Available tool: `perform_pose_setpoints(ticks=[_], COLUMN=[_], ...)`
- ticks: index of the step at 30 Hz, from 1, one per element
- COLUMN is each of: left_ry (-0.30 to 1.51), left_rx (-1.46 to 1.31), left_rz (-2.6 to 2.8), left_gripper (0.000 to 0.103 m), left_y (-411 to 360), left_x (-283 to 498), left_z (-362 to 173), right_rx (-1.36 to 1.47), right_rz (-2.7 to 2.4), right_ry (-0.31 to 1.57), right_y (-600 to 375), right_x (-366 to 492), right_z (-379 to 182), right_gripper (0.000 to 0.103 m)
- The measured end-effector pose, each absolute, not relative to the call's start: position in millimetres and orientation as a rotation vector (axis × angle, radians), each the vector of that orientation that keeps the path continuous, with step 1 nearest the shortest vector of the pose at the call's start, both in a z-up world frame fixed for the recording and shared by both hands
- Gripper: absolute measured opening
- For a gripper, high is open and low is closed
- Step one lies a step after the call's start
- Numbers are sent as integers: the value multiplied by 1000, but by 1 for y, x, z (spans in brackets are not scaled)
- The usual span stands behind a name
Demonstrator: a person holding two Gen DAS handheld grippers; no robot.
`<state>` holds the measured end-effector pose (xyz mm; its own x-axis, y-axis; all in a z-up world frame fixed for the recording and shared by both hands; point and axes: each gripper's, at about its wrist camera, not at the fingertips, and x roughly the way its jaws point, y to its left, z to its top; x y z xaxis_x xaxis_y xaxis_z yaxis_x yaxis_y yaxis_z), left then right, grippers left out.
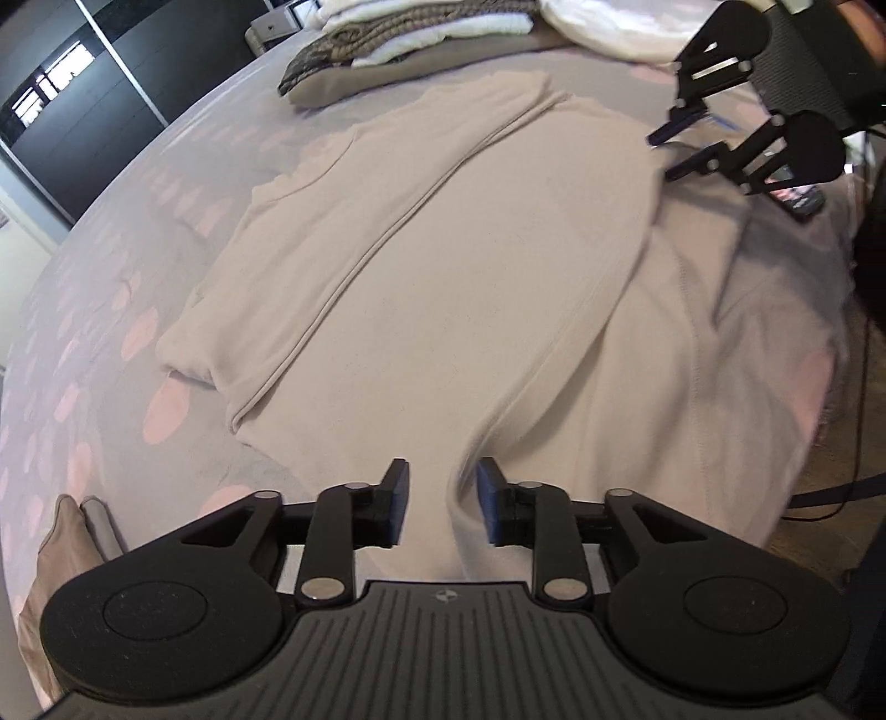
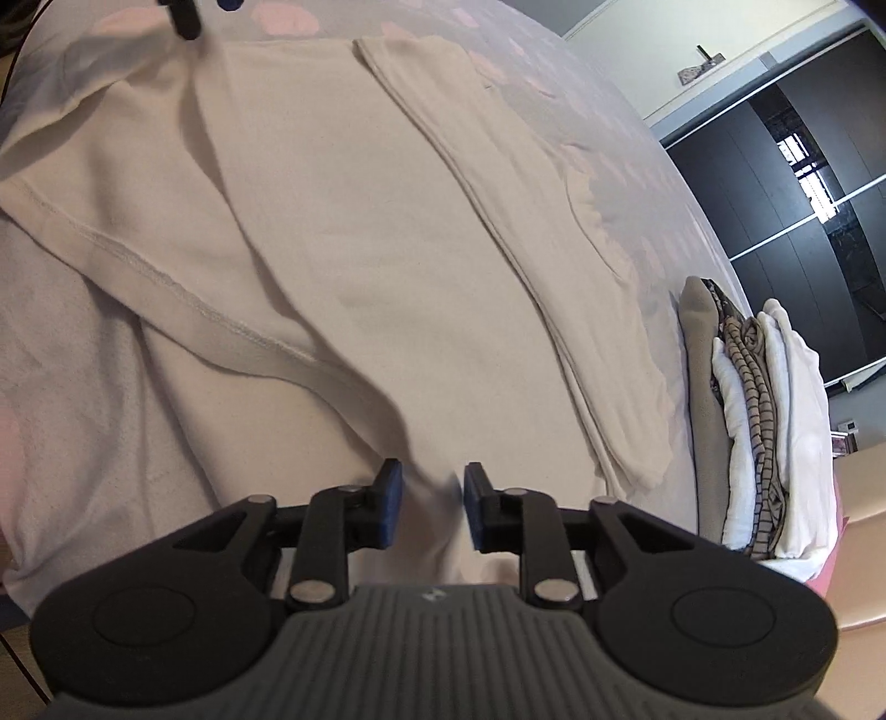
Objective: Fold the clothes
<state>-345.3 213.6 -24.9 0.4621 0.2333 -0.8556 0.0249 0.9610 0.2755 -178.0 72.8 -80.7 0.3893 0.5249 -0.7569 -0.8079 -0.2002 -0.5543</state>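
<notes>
A cream long-sleeved garment (image 1: 443, 266) lies spread on the bed, one side folded inward along a long seam. It also shows in the right wrist view (image 2: 360, 249). My left gripper (image 1: 443, 507) is open, its pads straddling a raised fold of the cloth at the near edge. My right gripper (image 2: 429, 501) is open too, with cloth bunched between its pads at the opposite end. The right gripper also shows in the left wrist view (image 1: 673, 149) at the far right edge of the garment.
The bed (image 1: 111, 266) has a grey cover with pink spots. A stack of folded clothes (image 2: 764, 432) sits by the garment's far side, also seen in the left wrist view (image 1: 421, 33). Dark wardrobe doors (image 2: 803, 166) stand beyond. A cable (image 1: 830, 487) runs down the bed's right.
</notes>
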Motion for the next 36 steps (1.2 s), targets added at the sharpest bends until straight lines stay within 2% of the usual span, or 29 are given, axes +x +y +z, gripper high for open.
perform_pose_setpoints(ticks=[2,3,7,13,15,16,17,20,24,25,26,27,28,30,33,35,36], left_ry=[1055,1049,1074,1187,1193,1193,1193,1174,1166,1166,1161,1155,1131,1124,1157,1172,1170], left_rx=[253,245,246,354,365,361,356,337,367,380,411,441,479,501,494,516,508], left_rz=[115,101,-21,-76,-37,-19,-2,20,-12,-23,-21,-19,-6,-6,-8,2,2], left_gripper=[44,45,46,45,34,21,14,3,2,8,25,38,58,57,48,30,28], left_y=[210,208,192,152,153,156,158,163,157,154,150,146,141,139,139,139,140], left_x=[-353,-357,-362,-365,-364,-363,-363,-363,-366,-366,-367,-368,-369,-369,-363,-360,-359], left_z=[-16,-14,-17,-56,-64,-66,-68,-65,-63,-63,-65,-68,-70,-75,-86,-94,-94], right_rx=[-1254,-1243,-1242,-1231,-1229,-1233,-1237,-1238,-1238,-1238,-1237,-1237,-1238,-1243,-1248,-1249,-1250], right_rz=[1234,1234,1226,1222,1214,1208,1203,1194,1174,1171,1174,1179,1184,1192,1194,1190,1190], right_ry=[293,297,281,262,266,264,262,271,289,292,291,290,287,280,281,284,287], right_y=[68,67,61,53,48,45,42,34,31,31,31,31,31,33,34,35,34], right_x=[-177,-177,-182,-187,-189,-190,-192,-193,-189,-188,-189,-189,-190,-192,-192,-191,-191], right_z=[-76,-75,-74,-68,-67,-67,-67,-67,-70,-70,-70,-70,-71,-71,-72,-73,-74], right_gripper=[31,32,32,33,33,33,34,35,35,35,36,36,36,36,36,36,36])
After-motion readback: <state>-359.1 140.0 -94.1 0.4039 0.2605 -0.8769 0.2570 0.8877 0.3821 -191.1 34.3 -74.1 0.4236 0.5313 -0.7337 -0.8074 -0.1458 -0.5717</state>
